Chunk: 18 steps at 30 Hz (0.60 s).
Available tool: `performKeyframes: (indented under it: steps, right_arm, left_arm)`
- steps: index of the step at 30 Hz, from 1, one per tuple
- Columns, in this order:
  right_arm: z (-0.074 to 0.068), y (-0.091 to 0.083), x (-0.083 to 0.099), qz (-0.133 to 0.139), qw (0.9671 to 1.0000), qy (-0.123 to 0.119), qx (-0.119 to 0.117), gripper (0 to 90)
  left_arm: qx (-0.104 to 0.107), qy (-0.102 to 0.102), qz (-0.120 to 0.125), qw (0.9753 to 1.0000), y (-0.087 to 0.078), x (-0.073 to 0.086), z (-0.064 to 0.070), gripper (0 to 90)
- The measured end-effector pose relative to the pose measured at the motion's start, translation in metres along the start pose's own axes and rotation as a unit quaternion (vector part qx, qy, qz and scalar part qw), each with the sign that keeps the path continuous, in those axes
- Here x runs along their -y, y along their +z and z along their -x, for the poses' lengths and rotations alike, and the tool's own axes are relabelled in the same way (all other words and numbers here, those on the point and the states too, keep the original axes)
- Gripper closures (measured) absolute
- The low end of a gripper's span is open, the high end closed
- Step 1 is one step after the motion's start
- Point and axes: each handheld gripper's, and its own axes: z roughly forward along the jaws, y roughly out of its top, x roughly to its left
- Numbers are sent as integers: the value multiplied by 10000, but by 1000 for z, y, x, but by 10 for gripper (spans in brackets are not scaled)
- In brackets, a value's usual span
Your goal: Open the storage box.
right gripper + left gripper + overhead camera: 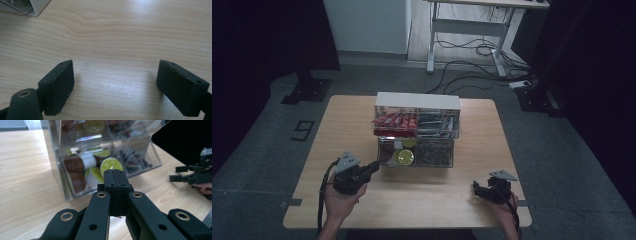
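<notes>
A clear plastic drawer organizer (416, 131) stands mid-table, with red packets top left and yellow-lidded capsules (404, 157) in the lower left drawer. My left gripper (373, 167) is shut with nothing in it, its tip close to the front left corner of that lower drawer. In the left gripper view the closed jaws (115, 178) point at the capsules (111, 164) behind the clear front. My right gripper (476, 188) rests near the table's front right, open and empty. Its jaws (115, 86) stand wide apart over bare wood in the right gripper view.
The wooden table (337, 125) has free room left, right and in front of the organizer. The organizer's white corner (35, 6) shows at the top left of the right gripper view. A white desk (472, 30) and floor cables (472, 65) lie beyond.
</notes>
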Motion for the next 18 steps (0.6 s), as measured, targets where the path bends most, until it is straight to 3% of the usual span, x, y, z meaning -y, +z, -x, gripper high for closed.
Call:
performKeyframes:
  steps: [6, 18]
  right_arm:
    - [1, -1, 0, 7, 10000, 33, 26, 155]
    - [3, -1, 1, 5, 10000, 64, 58, 155]
  left_arm:
    - [157, -23, 56, 9999, -4, -18, 4, 900]
    - [259, 11, 22, 9997, 1, -34, 6, 900]
